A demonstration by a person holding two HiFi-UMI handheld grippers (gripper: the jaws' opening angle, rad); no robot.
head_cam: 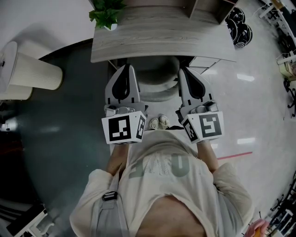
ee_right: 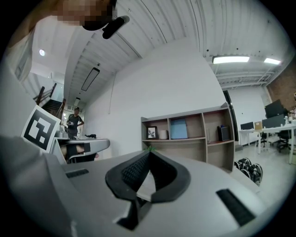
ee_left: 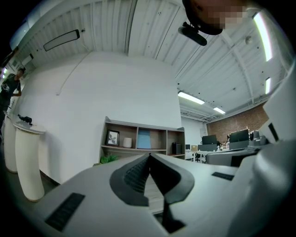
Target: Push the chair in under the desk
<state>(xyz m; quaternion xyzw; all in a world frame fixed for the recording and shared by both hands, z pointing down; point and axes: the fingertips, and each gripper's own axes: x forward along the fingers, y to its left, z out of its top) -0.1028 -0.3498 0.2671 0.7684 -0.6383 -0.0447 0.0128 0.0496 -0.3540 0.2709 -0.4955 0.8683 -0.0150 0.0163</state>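
Note:
The grey chair (head_cam: 156, 82) stands tucked mostly under the wood-grain desk (head_cam: 162, 37), with only its curved rear part showing below the desk's front edge. My left gripper (head_cam: 126, 68) points at the desk just left of the chair, and my right gripper (head_cam: 183, 70) points at it just right of the chair. I cannot tell whether either touches the chair. In the left gripper view the left gripper (ee_left: 149, 155) is shut with nothing in it. The right gripper (ee_right: 149, 153) in its own view is likewise shut and empty. Both views look level over the desk top toward a shelf unit (ee_right: 185, 132).
A potted plant (head_cam: 107, 11) sits on the desk's far left. Two white cylindrical pedestals (head_cam: 32, 71) stand on the dark floor to the left. Black wheel-like objects (head_cam: 240, 28) lie right of the desk. The holder's shoes (head_cam: 159, 122) are behind the chair. Another person (ee_right: 74, 121) stands far off.

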